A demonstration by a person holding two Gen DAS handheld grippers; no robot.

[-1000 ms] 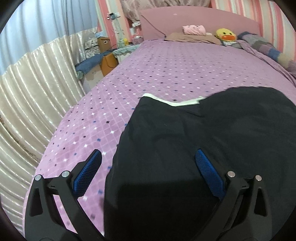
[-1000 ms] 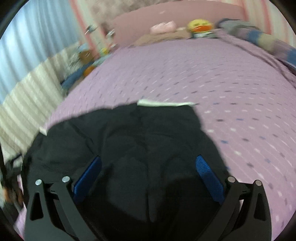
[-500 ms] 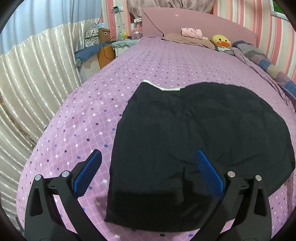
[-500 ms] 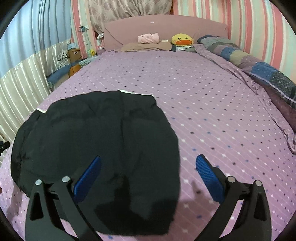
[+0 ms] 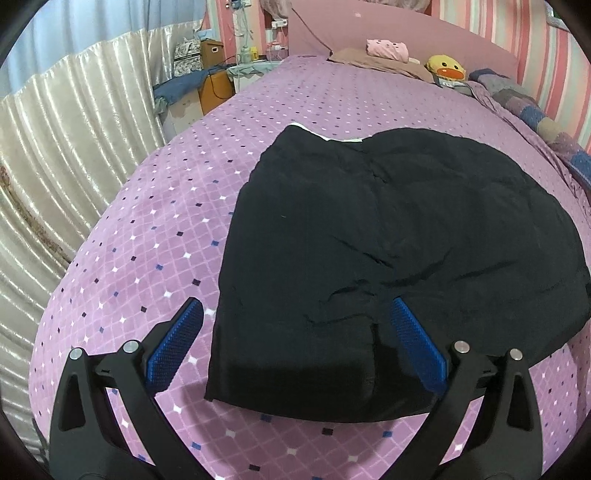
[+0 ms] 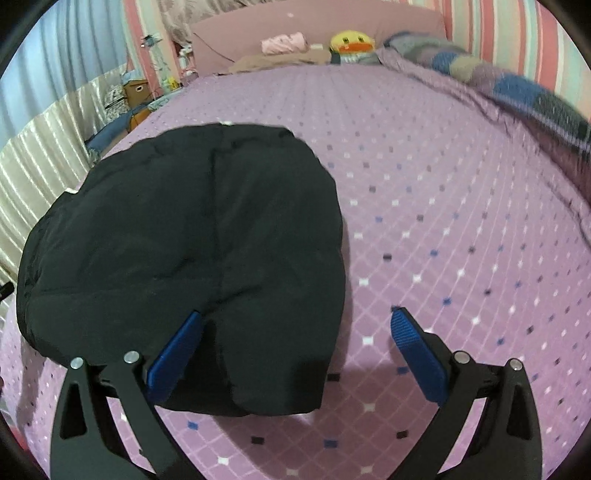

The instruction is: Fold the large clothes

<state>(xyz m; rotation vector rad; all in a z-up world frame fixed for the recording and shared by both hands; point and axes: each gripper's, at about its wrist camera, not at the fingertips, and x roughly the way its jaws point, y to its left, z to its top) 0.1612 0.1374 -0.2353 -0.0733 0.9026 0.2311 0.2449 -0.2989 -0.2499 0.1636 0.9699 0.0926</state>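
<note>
Left wrist view: left gripper [image 5: 291,345] above bed, blue-padded fingers [image 5: 175,345] spread wide, holding nothing. Folded black fabric garment [image 5: 399,258] lies flat on purple diamond-patterned bedspread [image 5: 155,221], white trim strip [image 5: 325,136] at far edge. Yellow duck plush toy [image 5: 445,71] by pink headboard [image 5: 369,26]. No readable writing.

Right wrist view: right gripper [image 6: 295,349] fingers spread, empty; left pad over garment's [image 6: 184,258] near edge, right pad over bare bedspread [image 6: 443,221]. Picture slightly blurred; no legible labels.
</note>
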